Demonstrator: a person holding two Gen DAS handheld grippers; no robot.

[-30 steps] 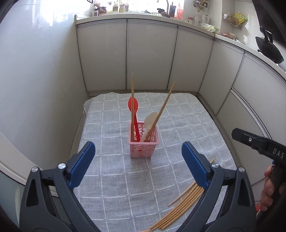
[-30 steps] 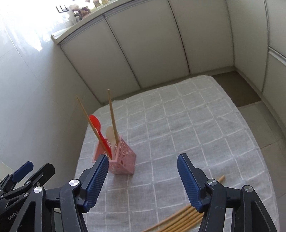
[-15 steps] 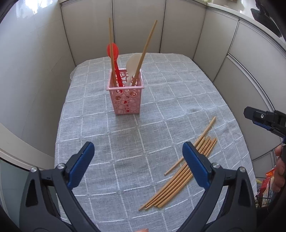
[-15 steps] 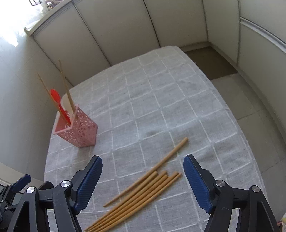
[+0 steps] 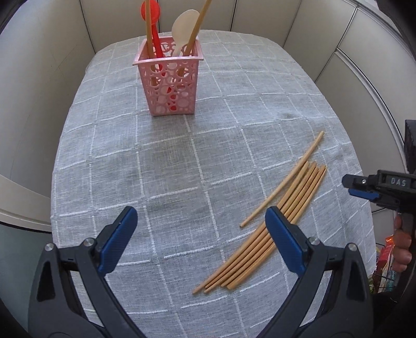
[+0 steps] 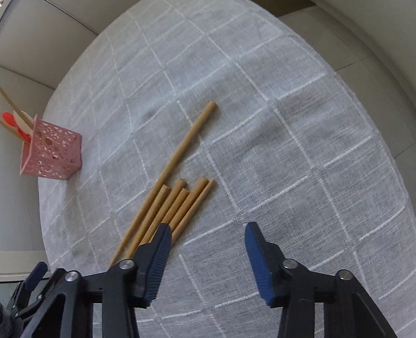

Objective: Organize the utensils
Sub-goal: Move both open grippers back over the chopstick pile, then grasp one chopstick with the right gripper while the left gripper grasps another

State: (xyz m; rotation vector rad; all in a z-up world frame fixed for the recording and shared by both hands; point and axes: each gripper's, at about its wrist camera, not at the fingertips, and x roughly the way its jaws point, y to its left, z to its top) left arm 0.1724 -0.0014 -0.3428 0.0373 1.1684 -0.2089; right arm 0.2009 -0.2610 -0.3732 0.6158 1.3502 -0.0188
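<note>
A pink perforated utensil basket (image 5: 169,80) stands at the far side of the table, holding a red spoon (image 5: 153,15), a cream spoon (image 5: 183,24) and two chopsticks. It also shows in the right wrist view (image 6: 53,153) at the left. Several loose wooden chopsticks (image 5: 280,215) lie in a bundle on the cloth at the right, also seen in the right wrist view (image 6: 171,200). My left gripper (image 5: 200,234) is open and empty above the near cloth. My right gripper (image 6: 208,234) is open and empty, just right of the bundle's thick ends.
A grey checked cloth (image 5: 182,161) covers the oval table. Beige cabinet doors (image 5: 262,18) curve around the far and right sides. The right gripper's body (image 5: 377,187) shows at the right edge of the left wrist view.
Both grippers have moved forward and down toward the table. The chopstick bundle now fills more of both views. The right gripper has come low, close over the bundle's ends.
</note>
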